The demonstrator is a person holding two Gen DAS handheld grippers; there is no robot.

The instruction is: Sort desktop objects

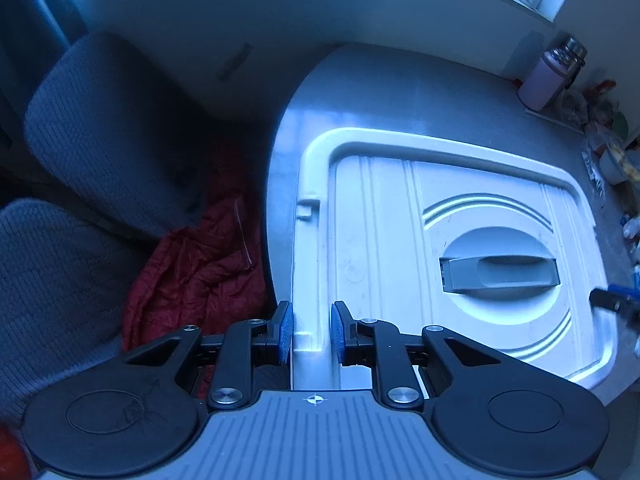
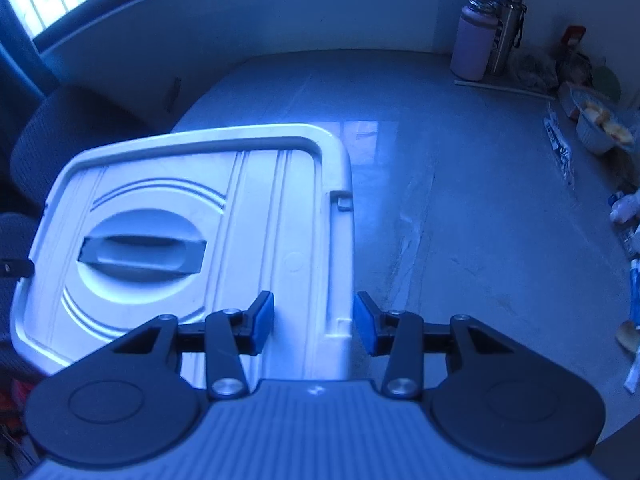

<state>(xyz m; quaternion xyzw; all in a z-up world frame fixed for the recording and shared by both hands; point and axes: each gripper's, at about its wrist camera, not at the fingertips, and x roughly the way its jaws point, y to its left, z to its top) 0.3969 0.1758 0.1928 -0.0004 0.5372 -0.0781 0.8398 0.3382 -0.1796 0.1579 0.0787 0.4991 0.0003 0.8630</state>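
A white plastic storage-box lid lies flat on the grey worktop, its grey recessed handle near the middle. The left tongs straddle the lid's raised left rim, one blue pad outside the edge and the other just inside; the pads sit close to the rim with a slight gap visible on each side, so the tongs look released rather than clenched.

In the right wrist view the right tongs straddle the opposite rim of the same lid, and they are spread wider, clearly released, with the rim standing between the pads and touching neither. The handle sits at about 10 o'clock from these tongs.

At roughly 1 o'clock, against the back wall, a pink insulated bottle stands upright just beside a steel flask. Along the worktop's right side, from 2 to 3 o'clock, lies clutter: a white cup of food and some wrappers (too blurred to name).

Off the worktop's left edge, at 9 o'clock in the left wrist view, a crumpled red jacket rests on a grey fabric chair.
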